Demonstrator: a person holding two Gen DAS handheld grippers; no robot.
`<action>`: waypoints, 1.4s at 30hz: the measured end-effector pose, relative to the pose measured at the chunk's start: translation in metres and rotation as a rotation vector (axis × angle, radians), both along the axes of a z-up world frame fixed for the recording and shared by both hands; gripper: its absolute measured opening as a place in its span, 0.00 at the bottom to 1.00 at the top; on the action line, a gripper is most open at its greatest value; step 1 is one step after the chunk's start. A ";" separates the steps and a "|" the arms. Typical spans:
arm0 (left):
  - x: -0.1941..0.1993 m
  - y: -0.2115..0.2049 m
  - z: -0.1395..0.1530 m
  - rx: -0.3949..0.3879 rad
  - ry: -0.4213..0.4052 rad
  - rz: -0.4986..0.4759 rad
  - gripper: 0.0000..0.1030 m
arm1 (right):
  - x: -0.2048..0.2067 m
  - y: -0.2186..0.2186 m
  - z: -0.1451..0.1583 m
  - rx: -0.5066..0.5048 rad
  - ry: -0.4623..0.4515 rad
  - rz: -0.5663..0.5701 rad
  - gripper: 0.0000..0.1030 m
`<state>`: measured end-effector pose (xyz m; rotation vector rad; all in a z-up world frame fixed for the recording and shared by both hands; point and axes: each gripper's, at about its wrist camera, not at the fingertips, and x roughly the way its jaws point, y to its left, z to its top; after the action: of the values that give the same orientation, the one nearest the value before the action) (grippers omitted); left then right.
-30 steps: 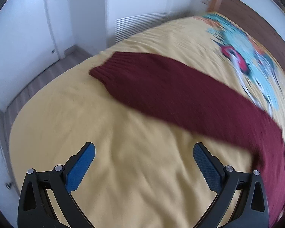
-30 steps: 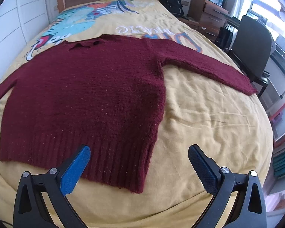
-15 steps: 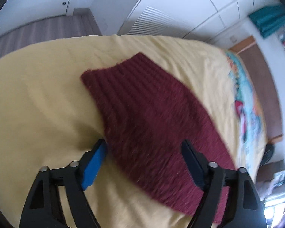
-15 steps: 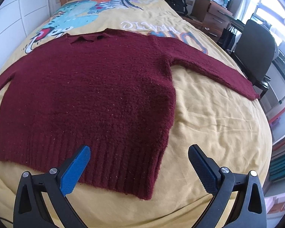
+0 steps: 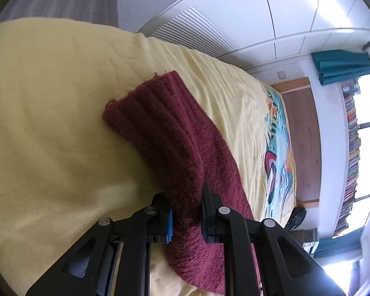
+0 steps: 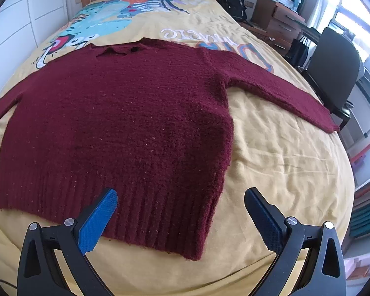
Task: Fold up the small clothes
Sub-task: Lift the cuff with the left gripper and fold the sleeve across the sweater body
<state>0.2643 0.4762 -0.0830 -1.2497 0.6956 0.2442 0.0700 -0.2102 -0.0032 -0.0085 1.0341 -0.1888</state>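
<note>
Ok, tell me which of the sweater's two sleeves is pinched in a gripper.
The sleeve in the left wrist view: the left gripper has just closed on it behind the ribbed cuff. The other sleeve lies flat and untouched on the bedspread toward the chair.

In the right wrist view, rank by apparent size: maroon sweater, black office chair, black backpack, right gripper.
1. maroon sweater
2. right gripper, enlarged by nearness, so unsure against the chair
3. black office chair
4. black backpack

Maroon knit sweater [image 6: 125,123] flat on my yellow bed, front down, sleeves spread wide; left sleeve [image 5: 170,133] cuff bunched, lifted.
</note>
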 end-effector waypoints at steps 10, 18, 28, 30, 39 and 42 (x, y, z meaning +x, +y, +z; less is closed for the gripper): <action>0.031 -0.045 0.051 0.048 -0.046 -0.079 0.11 | -0.006 -0.012 0.002 0.038 -0.027 -0.013 1.00; 0.051 -0.110 0.104 0.047 -0.116 -0.159 0.11 | -0.022 -0.039 0.006 0.076 -0.069 -0.047 1.00; 0.084 -0.216 0.153 0.087 -0.137 -0.309 0.11 | -0.046 -0.079 0.009 0.111 -0.112 -0.089 1.00; 0.088 -0.241 0.158 0.094 -0.139 -0.344 0.11 | -0.050 -0.090 0.009 0.118 -0.125 -0.105 1.00; 0.111 -0.366 0.175 0.077 -0.156 -0.499 0.11 | -0.060 -0.119 0.004 0.155 -0.151 -0.133 1.00; 0.119 -0.408 0.175 0.087 -0.148 -0.561 0.11 | -0.063 -0.126 0.000 0.177 -0.153 -0.141 1.00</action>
<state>0.3835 0.0679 0.0924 -0.9352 0.8663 -0.2758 0.0072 -0.3359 -0.0036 0.2362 0.8956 -0.2217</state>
